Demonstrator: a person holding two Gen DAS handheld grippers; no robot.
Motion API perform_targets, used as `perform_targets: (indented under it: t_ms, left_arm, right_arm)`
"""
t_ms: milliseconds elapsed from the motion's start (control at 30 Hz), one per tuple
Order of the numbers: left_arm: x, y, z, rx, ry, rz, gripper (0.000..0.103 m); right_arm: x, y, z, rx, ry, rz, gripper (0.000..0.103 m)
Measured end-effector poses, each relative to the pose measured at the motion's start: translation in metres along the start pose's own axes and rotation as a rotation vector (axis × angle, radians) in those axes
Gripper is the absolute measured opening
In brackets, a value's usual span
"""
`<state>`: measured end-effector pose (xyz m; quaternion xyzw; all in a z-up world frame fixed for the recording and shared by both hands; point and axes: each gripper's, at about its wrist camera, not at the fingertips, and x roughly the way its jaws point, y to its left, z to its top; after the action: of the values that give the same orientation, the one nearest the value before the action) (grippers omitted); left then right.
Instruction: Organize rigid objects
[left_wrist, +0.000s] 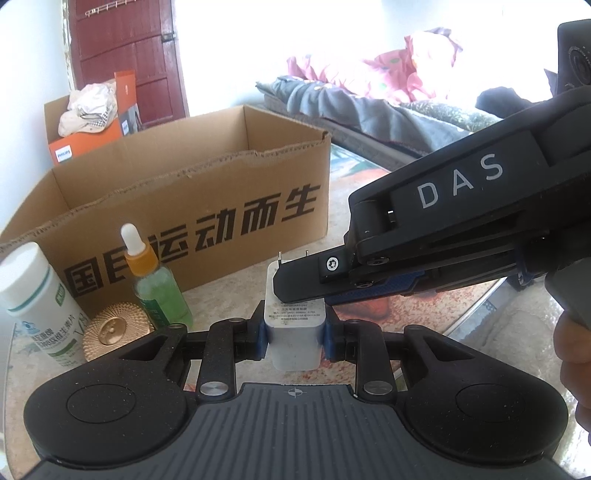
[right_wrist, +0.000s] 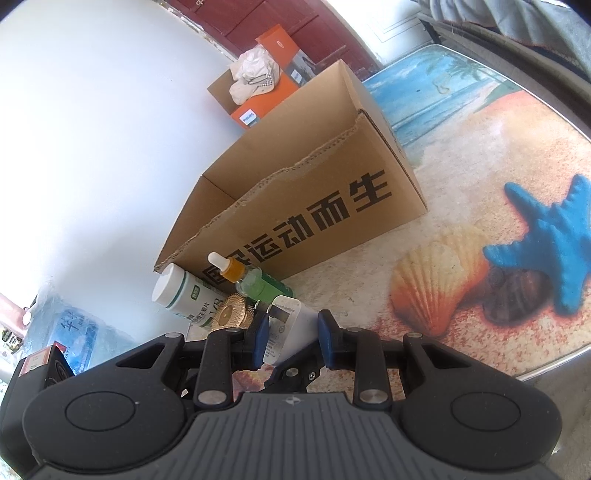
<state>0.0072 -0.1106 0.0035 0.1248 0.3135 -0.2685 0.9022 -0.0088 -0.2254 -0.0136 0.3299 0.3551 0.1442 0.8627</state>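
Both grippers meet on the white USB charger, low centre of each wrist view.

The left gripper (left_wrist: 294, 338) is clamped narrowly on the white USB charger (left_wrist: 294, 321); the right gripper (right_wrist: 291, 334) pinches its pronged end. For a clean handover, free one grip first, then lift over the torn rim of the cardboard box (left_wrist: 207, 192) at upper left.

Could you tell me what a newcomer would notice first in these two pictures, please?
Most striking is the white charger, clamped at once by the left hand-held gripper and the right hand-held gripper. Behind it stands a big open cardboard box with bold black characters. At the box's near left corner cluster a white bottle, a green dropper bottle and a gold disc.
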Motion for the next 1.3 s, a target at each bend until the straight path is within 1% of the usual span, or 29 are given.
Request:
perform_targets:
  t_ms: [200, 333, 533, 733, 833, 1000, 1300]
  left_arm:
    - [-0.015, 0.001, 0.009, 0.002, -0.041, 0.018, 0.026]
    - [-0.026, 0.006, 0.024, 0.009, -0.080, 0.036, 0.026]
    - [-0.041, 0.021, 0.056, 0.006, -0.132, 0.051, 0.026]
    - [-0.039, 0.040, 0.091, -0.009, -0.139, 0.052, 0.026]
    - [-0.028, 0.050, 0.107, -0.027, -0.119, 0.044, 0.026]
    - [0.000, 0.074, 0.134, -0.078, -0.055, 0.004, 0.026]
    - [0.073, 0.113, 0.170, -0.155, 0.116, -0.048, 0.026]
  right_arm:
    - [-0.010, 0.018, 0.006, -0.044, -0.025, 0.016, 0.032]
    - [-0.017, 0.036, 0.018, -0.089, -0.051, 0.028, 0.032]
    - [-0.024, 0.066, 0.048, -0.144, -0.083, 0.063, 0.032]
    - [-0.018, 0.087, 0.085, -0.179, -0.091, 0.085, 0.032]
    - [-0.007, 0.093, 0.106, -0.192, -0.071, 0.079, 0.032]
    - [0.017, 0.093, 0.141, -0.189, -0.030, 0.060, 0.032]
    - [0.080, 0.069, 0.199, -0.158, 0.069, 0.005, 0.032]
